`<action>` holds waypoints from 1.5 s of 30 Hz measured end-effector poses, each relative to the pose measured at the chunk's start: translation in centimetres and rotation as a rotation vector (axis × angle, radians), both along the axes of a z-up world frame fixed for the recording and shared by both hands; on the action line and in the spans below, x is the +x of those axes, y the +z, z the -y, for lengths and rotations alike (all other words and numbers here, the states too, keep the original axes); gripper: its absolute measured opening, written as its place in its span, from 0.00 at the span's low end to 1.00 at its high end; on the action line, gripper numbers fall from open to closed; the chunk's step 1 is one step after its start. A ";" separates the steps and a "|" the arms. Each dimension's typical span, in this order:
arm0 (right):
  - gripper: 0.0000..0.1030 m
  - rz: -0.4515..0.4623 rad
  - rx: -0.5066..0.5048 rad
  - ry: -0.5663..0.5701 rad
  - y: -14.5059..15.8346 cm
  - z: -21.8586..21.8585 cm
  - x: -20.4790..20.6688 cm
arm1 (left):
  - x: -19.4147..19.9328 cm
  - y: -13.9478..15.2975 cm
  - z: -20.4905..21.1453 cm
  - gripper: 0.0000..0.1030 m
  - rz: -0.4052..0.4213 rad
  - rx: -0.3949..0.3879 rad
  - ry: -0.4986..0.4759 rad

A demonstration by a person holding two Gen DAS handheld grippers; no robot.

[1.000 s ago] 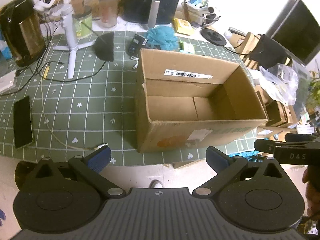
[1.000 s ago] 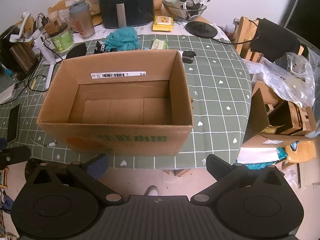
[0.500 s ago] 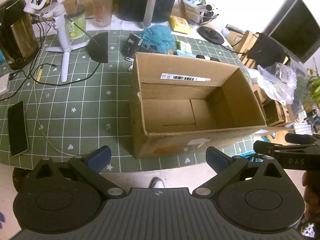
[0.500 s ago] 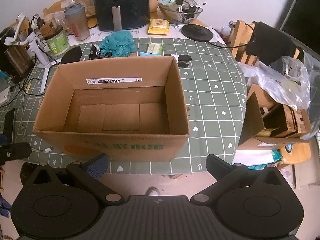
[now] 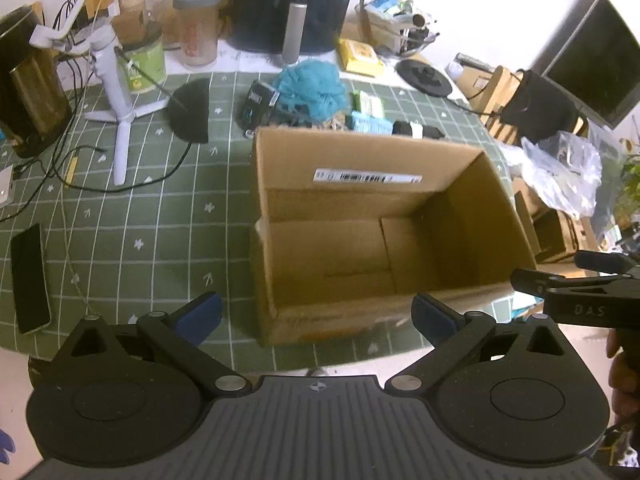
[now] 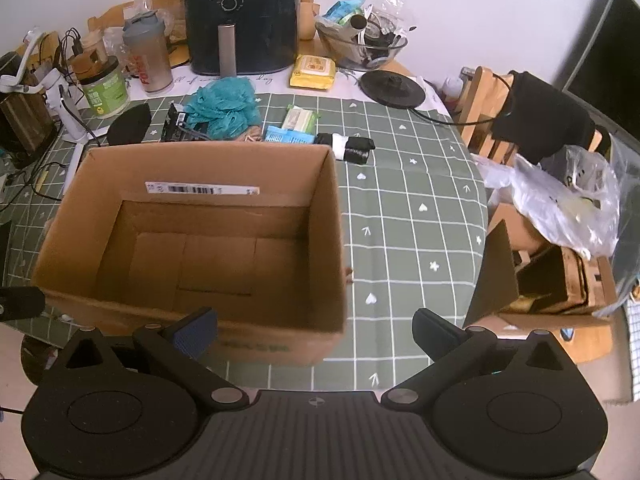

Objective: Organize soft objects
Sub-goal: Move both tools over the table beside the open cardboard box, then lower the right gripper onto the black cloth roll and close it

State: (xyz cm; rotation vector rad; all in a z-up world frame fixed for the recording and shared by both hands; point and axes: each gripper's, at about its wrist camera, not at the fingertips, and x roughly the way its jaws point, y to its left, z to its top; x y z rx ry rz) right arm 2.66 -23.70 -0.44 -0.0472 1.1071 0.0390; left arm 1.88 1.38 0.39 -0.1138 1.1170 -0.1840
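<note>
An open cardboard box [image 5: 484, 208] [image 6: 332, 216] stands on the green checked table, with nothing inside. Behind it lie soft items: a teal mesh sponge [image 5: 312, 86] [image 6: 222, 106], a blue packet [image 6: 290, 135] [image 5: 370, 124], a green-and-white packet [image 6: 300, 119] and a black-and-white roll [image 6: 350, 147]. My left gripper [image 5: 316, 314] is open near the box's front wall, holding nothing. My right gripper [image 6: 316, 328] is open too, over the box's front right corner. The right gripper's black fingers [image 5: 568, 284] show at the right edge of the left wrist view.
A black air fryer [image 6: 240, 16], a shaker bottle [image 6: 148, 56] and a green tub [image 6: 104, 88] stand at the back. A white tripod [image 5: 116, 92], cables, a kettle [image 5: 28, 88] and a phone [image 5: 30, 278] lie left. Cartons and a plastic bag [image 6: 560, 200] sit off the table's right edge.
Both grippers have moved forward and risen over the table, so the box looks nearer and more of the items behind it shows. Both stay open.
</note>
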 end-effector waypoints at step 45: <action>1.00 0.175 0.099 0.219 -2.1 9.7 15.7 | 9.2 0.7 -0.3 1.00 0.151 0.061 0.035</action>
